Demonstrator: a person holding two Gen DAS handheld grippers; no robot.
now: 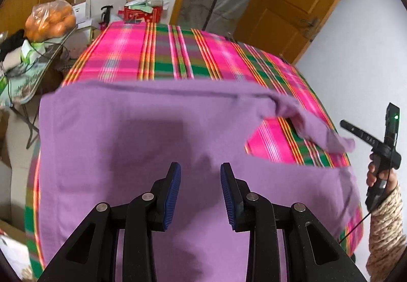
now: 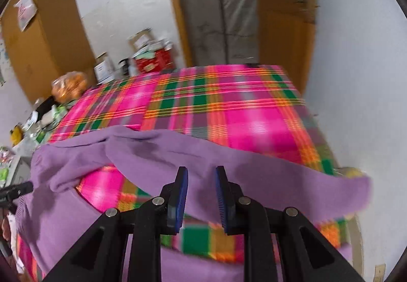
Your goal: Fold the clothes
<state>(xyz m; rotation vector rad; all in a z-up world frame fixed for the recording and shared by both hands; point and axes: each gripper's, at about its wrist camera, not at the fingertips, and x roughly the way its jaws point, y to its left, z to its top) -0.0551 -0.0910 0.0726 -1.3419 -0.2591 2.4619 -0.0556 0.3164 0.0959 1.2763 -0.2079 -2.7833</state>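
A soft lilac knit garment (image 1: 132, 134) lies spread over the near part of a table covered with a pink, green and orange plaid cloth (image 1: 162, 53), one long purple sleeve (image 2: 229, 167) draped loosely across the plaid toward the table's right edge. The left gripper (image 1: 200, 194), black with ribbed blue pads, hangs above the garment's flat body with its fingers released and nothing between them. The right gripper (image 2: 201, 199) hovers over the sleeve, its jaws apart and gripping nothing, held in a hand (image 1: 376, 175) with a speckled knit cuff beside the table's right edge.
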